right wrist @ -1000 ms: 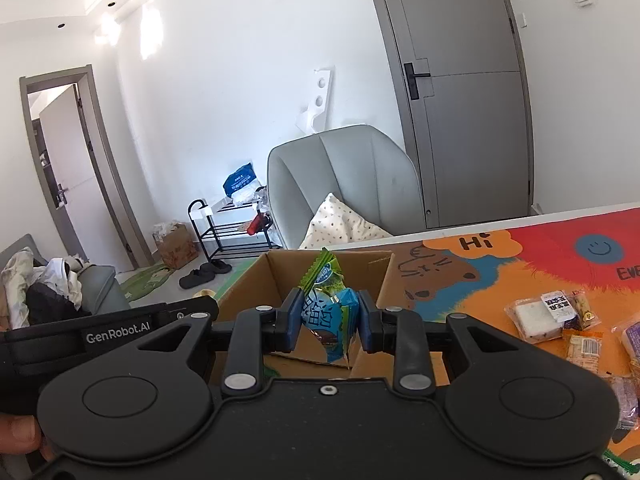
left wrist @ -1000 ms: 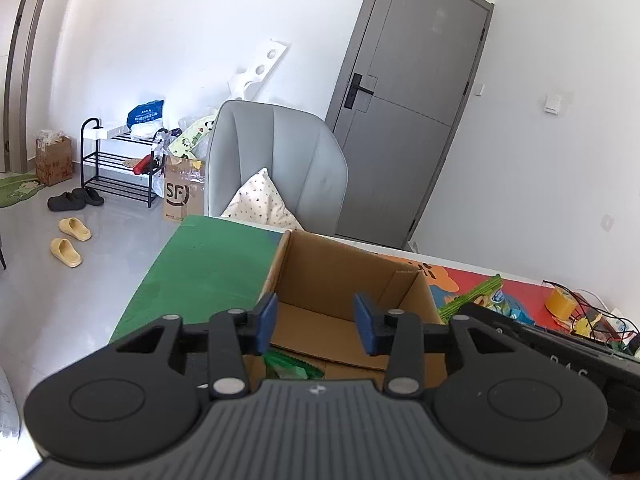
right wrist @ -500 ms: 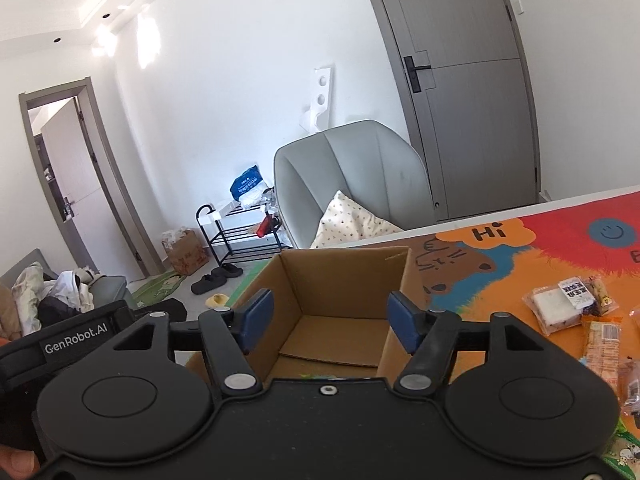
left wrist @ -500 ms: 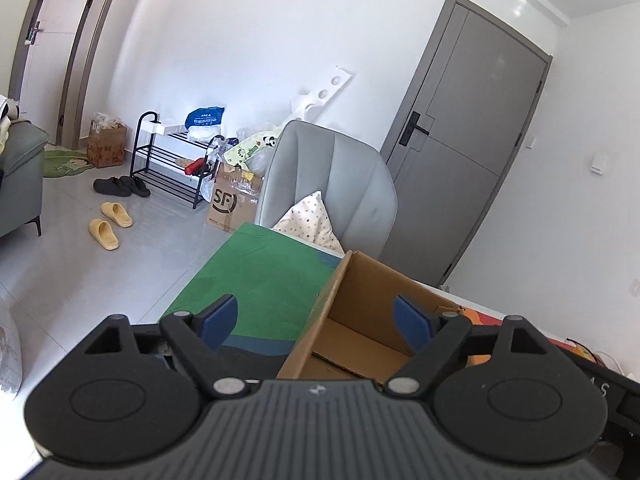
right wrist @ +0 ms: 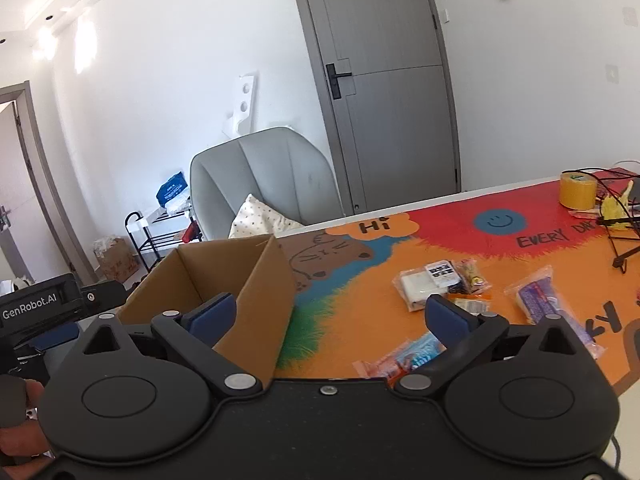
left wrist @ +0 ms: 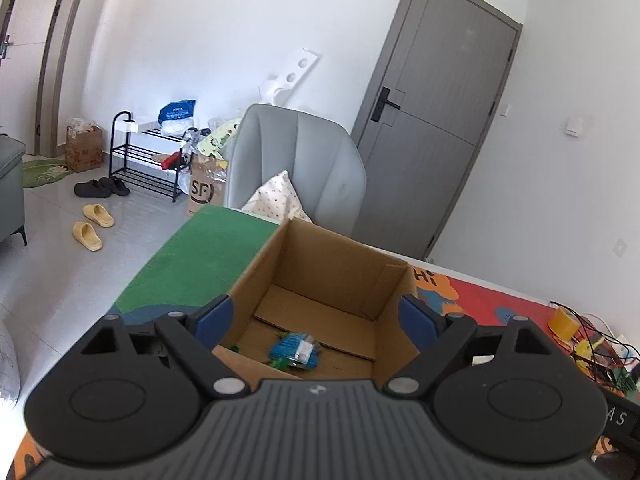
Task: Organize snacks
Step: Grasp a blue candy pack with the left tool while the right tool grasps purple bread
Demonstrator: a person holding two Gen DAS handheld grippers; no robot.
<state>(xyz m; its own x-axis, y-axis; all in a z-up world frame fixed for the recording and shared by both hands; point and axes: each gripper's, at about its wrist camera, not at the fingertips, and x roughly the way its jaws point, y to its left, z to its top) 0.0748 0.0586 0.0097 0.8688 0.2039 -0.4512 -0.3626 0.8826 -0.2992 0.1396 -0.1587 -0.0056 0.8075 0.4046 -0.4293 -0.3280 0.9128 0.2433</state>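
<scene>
Snacks in crinkly clear wrappers [right wrist: 436, 285] at one o'clock feel light, slippery; pinch mid-body. Both tongs, left tongs [left wrist: 316, 322] and right tongs [right wrist: 328, 316], gape wide, empty.

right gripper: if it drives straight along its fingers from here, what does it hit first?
Probably the right wall of the cardboard box, whose near corner sits just inside the open right gripper. Slightly further right it would miss the box and reach the pink snack packet. Depth is unclear.
</scene>
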